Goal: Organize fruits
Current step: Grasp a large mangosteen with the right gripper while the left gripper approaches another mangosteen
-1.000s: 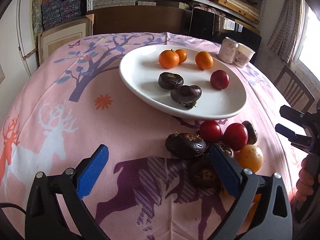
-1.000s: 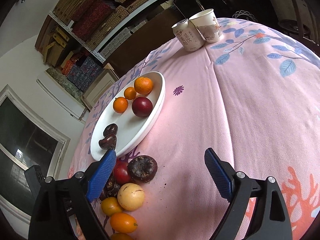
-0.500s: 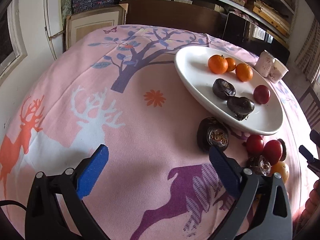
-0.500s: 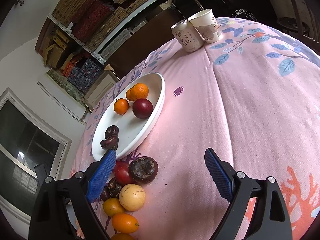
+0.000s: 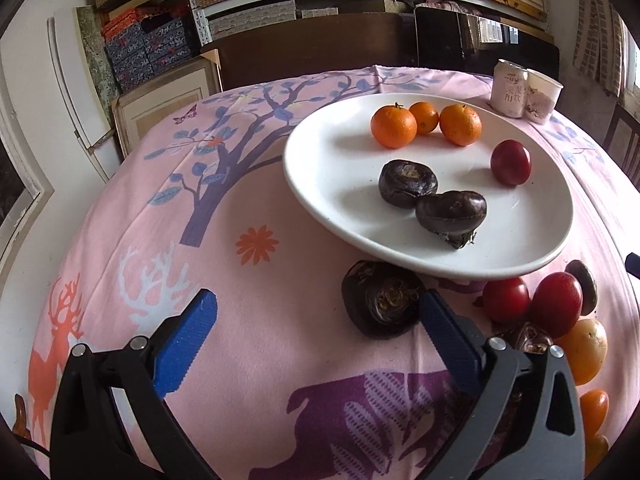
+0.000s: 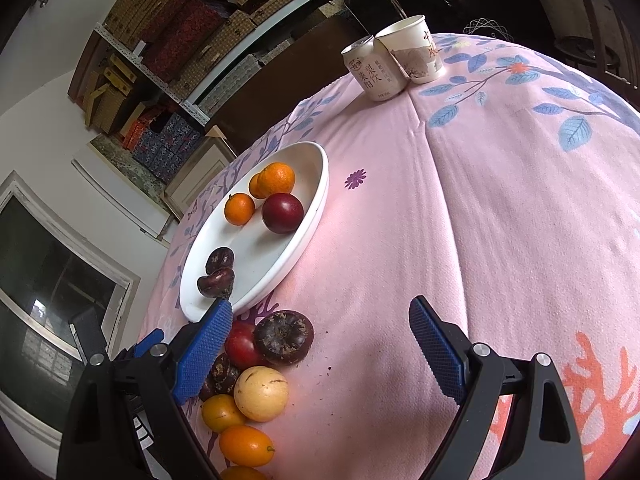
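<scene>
A white plate holds three oranges, a red plum and two dark water chestnuts. A loose pile lies on the cloth before the plate: a dark chestnut, red plums, yellow fruit and small oranges. My left gripper is open and empty, its right finger beside the loose chestnut. My right gripper is open and empty, its left finger over the pile.
A drink can and a paper cup stand at the table's far edge. Pink patterned cloth covers the round table. Shelves with boxes and a dark cabinet stand behind. A chair is at the right.
The left gripper has swung left and then back toward the plate, ending closer to the loose dark chestnut. The right gripper has barely moved.
</scene>
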`<state>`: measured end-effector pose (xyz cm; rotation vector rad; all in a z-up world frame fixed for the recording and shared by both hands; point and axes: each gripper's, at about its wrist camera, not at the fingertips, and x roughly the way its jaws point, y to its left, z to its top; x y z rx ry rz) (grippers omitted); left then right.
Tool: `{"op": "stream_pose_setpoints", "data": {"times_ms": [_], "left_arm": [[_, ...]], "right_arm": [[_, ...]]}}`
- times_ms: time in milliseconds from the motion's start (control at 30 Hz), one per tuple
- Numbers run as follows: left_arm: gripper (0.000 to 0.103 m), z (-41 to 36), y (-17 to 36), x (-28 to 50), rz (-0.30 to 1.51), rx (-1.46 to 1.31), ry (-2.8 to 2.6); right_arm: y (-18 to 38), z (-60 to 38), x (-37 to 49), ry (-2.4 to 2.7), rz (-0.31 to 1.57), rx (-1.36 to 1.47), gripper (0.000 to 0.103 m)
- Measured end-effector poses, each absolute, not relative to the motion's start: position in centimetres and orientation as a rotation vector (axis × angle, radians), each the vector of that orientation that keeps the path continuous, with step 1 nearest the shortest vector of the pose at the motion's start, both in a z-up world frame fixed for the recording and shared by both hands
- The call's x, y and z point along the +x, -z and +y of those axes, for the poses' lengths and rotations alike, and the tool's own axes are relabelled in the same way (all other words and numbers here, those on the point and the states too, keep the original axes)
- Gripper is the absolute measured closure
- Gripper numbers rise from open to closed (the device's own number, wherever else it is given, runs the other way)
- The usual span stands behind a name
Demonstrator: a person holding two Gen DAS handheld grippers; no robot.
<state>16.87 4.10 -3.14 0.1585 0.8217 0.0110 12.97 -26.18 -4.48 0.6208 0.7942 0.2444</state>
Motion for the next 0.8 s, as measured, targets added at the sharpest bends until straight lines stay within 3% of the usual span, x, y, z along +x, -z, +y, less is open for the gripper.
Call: {"op": "stream_pose_setpoints", "data": {"times_ms": [200, 400, 667, 733, 800], "left_arm": [[0.004, 2.7, 3.8, 17.6, 0.852, 0.211, 0.023], [0.004, 8.8, 4.6, 17.5, 0.964, -0.034, -0.013], [0.004, 11.7, 3.9, 15.6, 0.923, -0.213, 0.017], [0.004, 10.7, 4.3, 15.9, 0.945, -0.142, -0.017], [0.004, 9.8, 4.4, 15.9, 0.945, -0.089, -0.03]], "right_arm": [[4.6, -26.0, 13.1, -0.244, 0.803, 0.614, 0.012], [4.7, -26.2, 13.1, -0.246, 0.807, 0.625, 0.012], [4.1, -24.2, 12.8, -0.304, 0.819, 0.515, 0.012], [4.1, -23.1, 12.6, -0.324, 0.831, 0.454, 0.015], [4.3, -22.3, 12.6, -0.346, 0.847, 0.413, 0.025]]}}
